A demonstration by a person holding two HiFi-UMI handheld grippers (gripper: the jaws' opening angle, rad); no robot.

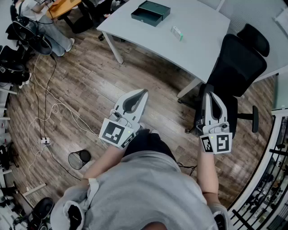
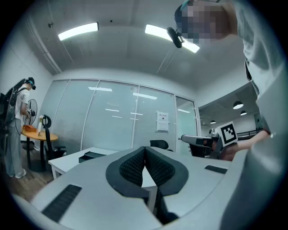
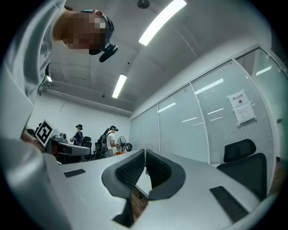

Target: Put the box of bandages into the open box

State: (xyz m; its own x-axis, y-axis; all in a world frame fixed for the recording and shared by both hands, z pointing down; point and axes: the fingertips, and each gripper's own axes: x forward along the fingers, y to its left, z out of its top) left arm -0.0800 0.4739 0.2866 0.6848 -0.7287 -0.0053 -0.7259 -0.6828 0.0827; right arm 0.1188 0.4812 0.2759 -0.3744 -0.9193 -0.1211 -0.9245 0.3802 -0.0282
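Observation:
In the head view a dark green open box (image 1: 150,12) lies on the white table (image 1: 198,40) far ahead, with the small box of bandages (image 1: 177,33) to its right. Both grippers hang over the wooden floor, well short of the table. My left gripper (image 1: 144,91) is shut with nothing in it, and its tips meet in the left gripper view (image 2: 145,148), where the open box (image 2: 92,156) shows low on the table. My right gripper (image 1: 208,93) is shut and empty too, its jaws touching in the right gripper view (image 3: 145,152).
A black office chair (image 1: 238,63) stands between my right gripper and the table. Cables (image 1: 49,112) and a small black bin (image 1: 80,158) lie on the floor at the left. A person (image 1: 45,22) sits at another desk at the far left. Glass partition walls (image 2: 117,121) stand behind the table.

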